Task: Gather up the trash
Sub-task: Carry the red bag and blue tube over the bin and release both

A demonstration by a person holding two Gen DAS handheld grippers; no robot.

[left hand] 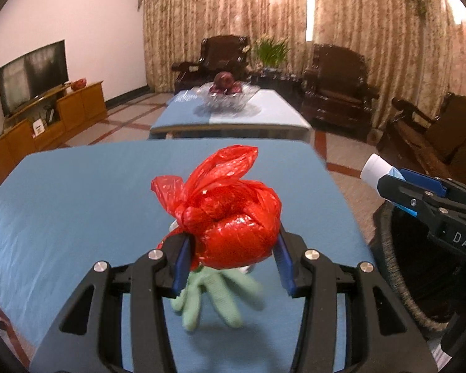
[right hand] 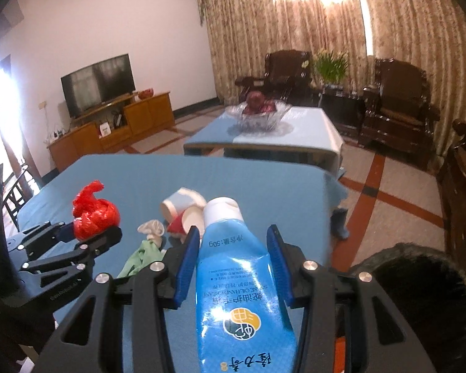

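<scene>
My left gripper is shut on a knotted red plastic bag, held above the blue-covered table. A green glove lies under it, blurred. My right gripper is shut on a blue hand cream tube with a white cap. It also shows in the left wrist view, out past the table's right edge over the dark bin. In the right wrist view the red bag, the green glove, a crumpled white scrap and a paper cup are on the table.
The dark round bin stands on the floor right of the table. A second table with a glass fruit bowl stands beyond. Armchairs line the curtains. A TV sits on a wooden cabinet at left.
</scene>
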